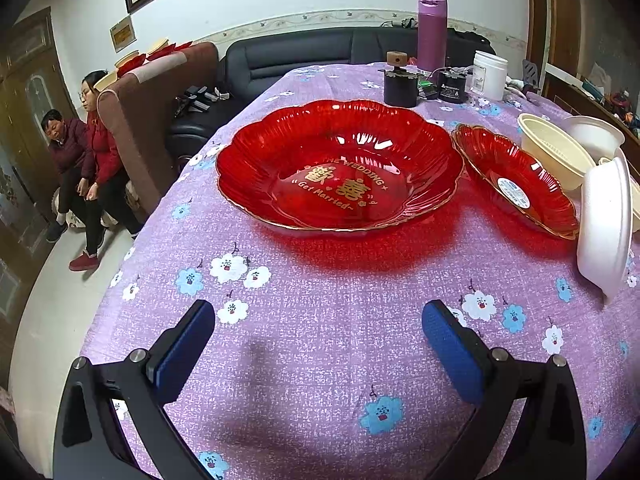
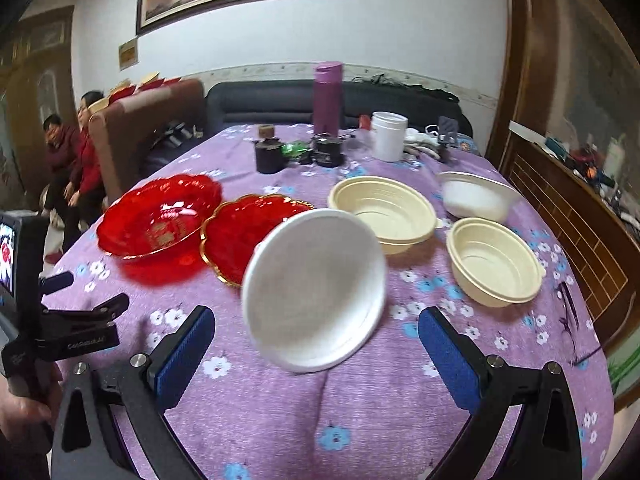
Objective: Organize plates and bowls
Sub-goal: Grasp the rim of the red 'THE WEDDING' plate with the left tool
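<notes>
Here both grippers, left gripper [image 1: 318, 320] and right gripper [image 2: 316, 326], gape wide (empty) near a tilted white bowl [image 2: 314, 292].

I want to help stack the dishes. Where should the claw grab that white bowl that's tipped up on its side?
Probably the tilted white foam bowl's thin raised rim at the top. Its mouth faces the right claw, which is open just in front, so coming straight in from the near side, one finger can slip inside the rim and one behind. The smooth round body is too wide to pinch.

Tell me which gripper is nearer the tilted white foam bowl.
Right gripper: the tilted white foam bowl sits just ahead between its open fingers. Left gripper is off to the bowl's left.
</notes>
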`<state>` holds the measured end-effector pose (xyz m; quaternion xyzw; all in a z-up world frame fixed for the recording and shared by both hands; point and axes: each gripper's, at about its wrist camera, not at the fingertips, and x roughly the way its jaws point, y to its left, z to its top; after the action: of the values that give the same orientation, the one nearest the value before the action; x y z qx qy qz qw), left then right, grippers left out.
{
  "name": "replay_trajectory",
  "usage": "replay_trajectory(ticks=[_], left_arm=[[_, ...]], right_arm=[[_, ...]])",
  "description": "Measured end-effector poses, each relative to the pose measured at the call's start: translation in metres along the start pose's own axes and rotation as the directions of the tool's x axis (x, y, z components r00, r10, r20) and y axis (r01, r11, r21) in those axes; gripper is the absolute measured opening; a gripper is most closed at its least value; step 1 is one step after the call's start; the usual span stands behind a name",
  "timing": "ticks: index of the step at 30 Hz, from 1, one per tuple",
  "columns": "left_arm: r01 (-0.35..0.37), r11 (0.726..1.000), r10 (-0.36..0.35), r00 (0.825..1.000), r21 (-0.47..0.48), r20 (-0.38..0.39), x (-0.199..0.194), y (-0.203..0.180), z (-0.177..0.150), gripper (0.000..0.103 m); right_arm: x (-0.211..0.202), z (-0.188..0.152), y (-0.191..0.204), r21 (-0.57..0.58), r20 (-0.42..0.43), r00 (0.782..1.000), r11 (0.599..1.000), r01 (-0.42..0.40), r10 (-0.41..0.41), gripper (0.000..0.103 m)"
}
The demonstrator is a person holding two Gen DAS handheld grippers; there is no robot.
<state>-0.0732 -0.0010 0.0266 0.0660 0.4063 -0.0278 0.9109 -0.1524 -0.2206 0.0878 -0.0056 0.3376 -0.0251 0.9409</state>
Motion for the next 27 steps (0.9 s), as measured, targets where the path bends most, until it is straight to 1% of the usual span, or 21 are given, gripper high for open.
replay_trajectory(ticks=[5, 7, 8, 10, 14, 16, 18, 19, 20, 21, 22, 23, 24, 25, 26, 27], left_arm=[[0.002, 1.0, -0.002, 1.0, 0.005, 0.002, -0.001, 0.001, -0.001, 0.103], [-0.006, 1.0, 0.006, 1.0, 0.01, 0.009, -0.004, 0.006, 0.0, 0.103], [0.003, 1.0, -0.003, 1.0, 0.004, 0.011, -0.006, 0.01, 0.001, 0.103], [0.035, 0.999, -0.035, 0.999, -0.014, 0.014, -0.009, 0.021, 0.006, 0.103], [0.046, 0.998, -0.045, 0.999, -0.038, 0.026, -0.012, 0.046, 0.023, 0.103], [0.069, 0.996, -0.069, 0.998, -0.05, 0.014, -0.009, 0.06, 0.037, 0.103], [0.079, 0.995, -0.079, 0.997, -0.067, -0.001, -0.004, 0.071, 0.049, 0.103], [0.096, 0.993, -0.097, 0.995, -0.072, -0.008, -0.001, 0.076, 0.057, 0.102], [0.116, 0.99, -0.118, 0.993, -0.074, -0.012, 0.002, 0.08, 0.065, 0.098], [0.12, 0.99, -0.122, 0.992, -0.076, -0.019, 0.005, 0.082, 0.07, 0.09], [0.122, 0.99, -0.124, 0.992, -0.077, -0.034, 0.01, 0.084, 0.077, 0.085], [0.132, 0.988, -0.136, 0.99, -0.076, -0.046, 0.014, 0.086, 0.082, 0.077], [0.146, 0.986, -0.151, 0.987, -0.079, -0.056, 0.019, 0.087, 0.088, 0.075], [0.155, 0.984, -0.161, 0.985, -0.089, -0.069, 0.025, 0.09, 0.094, 0.075], [0.16, 0.982, -0.168, 0.982, -0.098, -0.082, 0.03, 0.092, 0.1, 0.075], [0.17, 0.981, -0.178, 0.98, -0.098, -0.086, 0.032, 0.093, 0.103, 0.073]], right_arm=[[0.006, 0.002, 0.014, -0.023, -0.027, 0.999, 0.999, -0.041, 0.041, 0.103], [0.009, 0.005, 0.018, -0.017, -0.043, 0.996, 0.997, -0.074, 0.073, 0.103], [0.009, 0.008, 0.02, -0.014, -0.047, 0.995, 0.996, -0.088, 0.087, 0.103], [0.009, 0.013, 0.024, -0.008, -0.057, 0.99, 0.992, -0.129, 0.128, 0.103], [0.017, 0.025, 0.037, 0.006, -0.105, 0.972, 0.978, -0.211, 0.21, 0.103], [0.021, 0.032, 0.043, 0.032, -0.124, 0.958, 0.966, -0.257, 0.259, 0.102], [0.028, 0.04, 0.05, 0.063, -0.149, 0.94, 0.952, -0.301, 0.307, 0.099], [0.032, 0.044, 0.054, 0.087, -0.163, 0.929, 0.942, -0.323, 0.333, 0.095], [0.037, 0.046, 0.058, 0.109, -0.177, 0.918, 0.934, -0.34, 0.354, 0.092], [0.043, 0.049, 0.062, 0.137, -0.192, 0.904, 0.923, -0.361, 0.382, 0.09], [0.049, 0.051, 0.064, 0.161, -0.203, 0.893, 0.913, -0.375, 0.403, 0.087], [0.056, 0.053, 0.066, 0.191, -0.217, 0.882, 0.904, -0.382, 0.419, 0.08], [0.064, 0.055, 0.069, 0.221, -0.235, 0.872, 0.897, -0.382, 0.429, 0.076], [0.071, 0.056, 0.07, 0.244, -0.251, 0.865, 0.893, -0.378, 0.434, 0.067], [0.08, 0.059, 0.071, 0.279, -0.27, 0.854, 0.885, -0.373, 0.445, 0.065], [0.086, 0.06, 0.071, 0.313, -0.281, 0.842, 0.873, -0.373, 0.461, 0.065]])
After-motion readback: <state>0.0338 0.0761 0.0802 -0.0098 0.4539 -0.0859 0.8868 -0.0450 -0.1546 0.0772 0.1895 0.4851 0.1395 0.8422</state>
